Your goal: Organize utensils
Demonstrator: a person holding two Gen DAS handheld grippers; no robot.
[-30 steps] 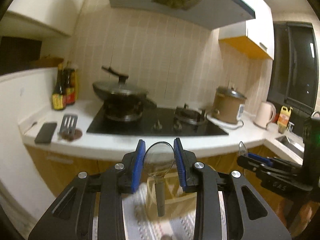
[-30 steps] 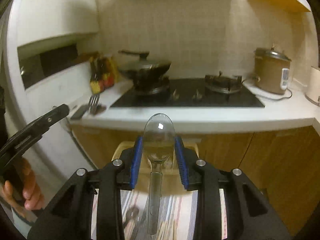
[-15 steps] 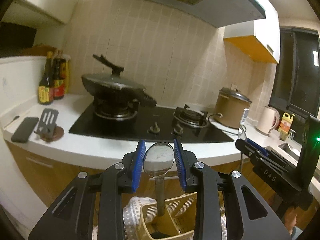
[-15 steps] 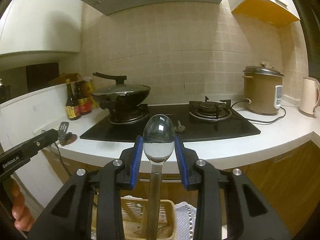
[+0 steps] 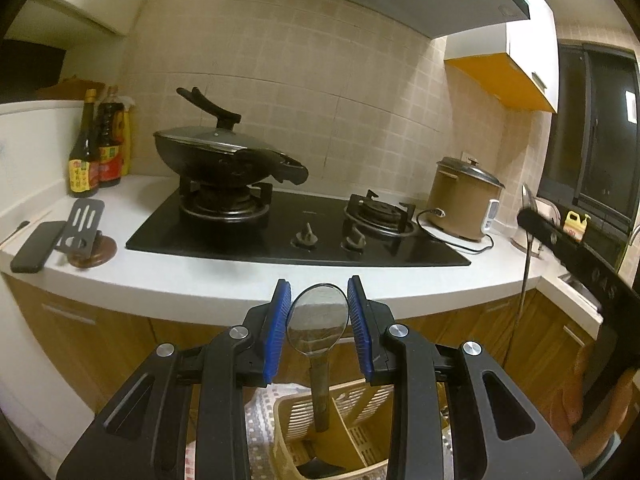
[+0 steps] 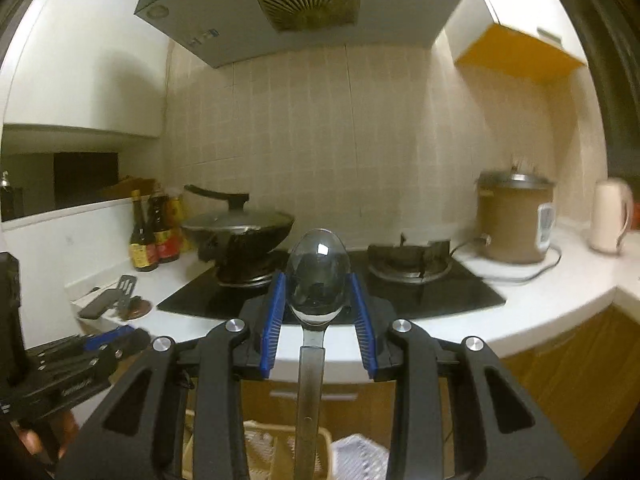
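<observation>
Tiled kitchen; white table (image 5: 208,280) carries a black hob (image 5: 280,236). Each gripper's fingers clamp a spoon: left (image 5: 318,322), right (image 6: 317,276), bowls up.

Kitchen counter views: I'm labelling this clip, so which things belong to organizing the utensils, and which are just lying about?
Part of the job:
- spoon in the left gripper
- spoon in the right gripper
- slotted utensil basket below

Just lying about:
- wok
- rice cooker
- sauce bottles
- phone
- kettle
</observation>
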